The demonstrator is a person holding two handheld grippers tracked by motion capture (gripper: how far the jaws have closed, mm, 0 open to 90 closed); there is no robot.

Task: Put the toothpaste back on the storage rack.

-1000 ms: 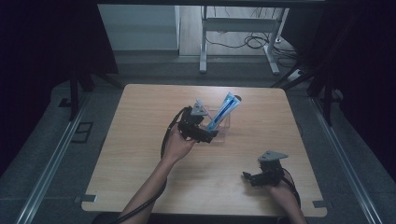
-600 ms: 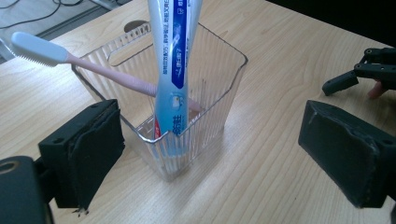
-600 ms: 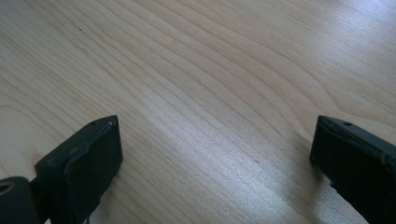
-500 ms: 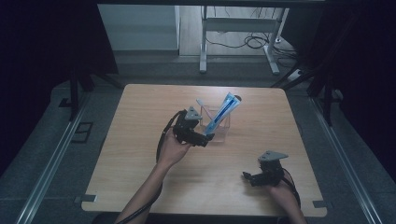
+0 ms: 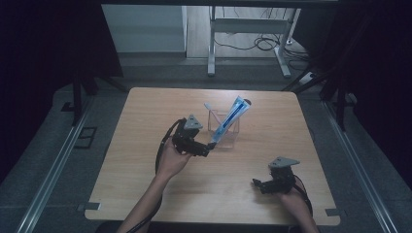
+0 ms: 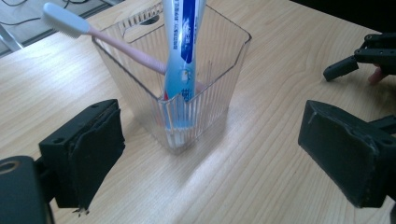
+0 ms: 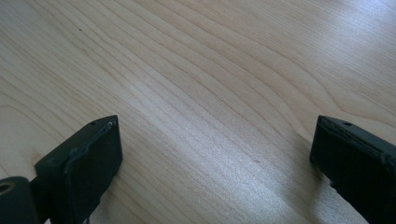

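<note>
Clear ribbed plastic cup stands mid-tabletop, holding 1 toothpaste tube and 1 pink toothbrush. Left tool gapes wide before it, gripping nothing. Right tool wide open, empty.

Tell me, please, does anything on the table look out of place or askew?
Nothing is spilled or damaged. The toothpaste tube and the pink toothbrush lean at angles inside the clear cup, which stands upright. The left claw is open before it.
</note>
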